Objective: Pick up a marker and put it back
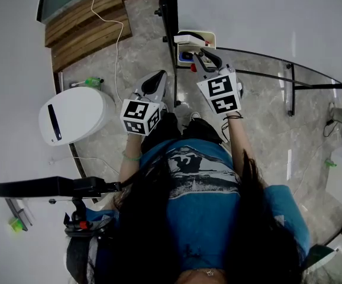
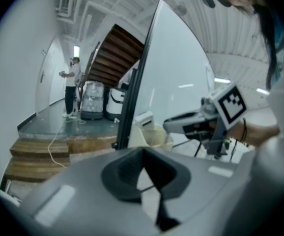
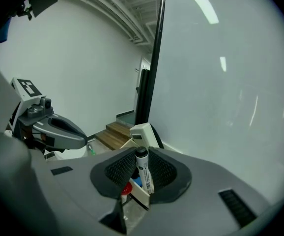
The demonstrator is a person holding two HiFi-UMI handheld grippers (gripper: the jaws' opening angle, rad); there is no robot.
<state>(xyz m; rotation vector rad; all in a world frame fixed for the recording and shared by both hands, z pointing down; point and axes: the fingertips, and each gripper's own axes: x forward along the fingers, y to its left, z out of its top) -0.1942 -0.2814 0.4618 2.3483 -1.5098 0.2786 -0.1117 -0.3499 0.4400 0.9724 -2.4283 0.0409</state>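
Right claw (image 3: pixel 140 180) pinches a white marker (image 3: pixel 144 170) with black cap and printed barrel.

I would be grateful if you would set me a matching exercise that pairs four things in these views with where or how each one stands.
Things:
1. marker
2. left gripper
3. cream tray
4. white rounded unit

Places or states:
A. on the floor, at the head view's left
B. upright between the jaws of the right gripper
C. beside the dark post
D. nothing between its jaws

Pairs: 1-B, 2-D, 3-C, 4-A.
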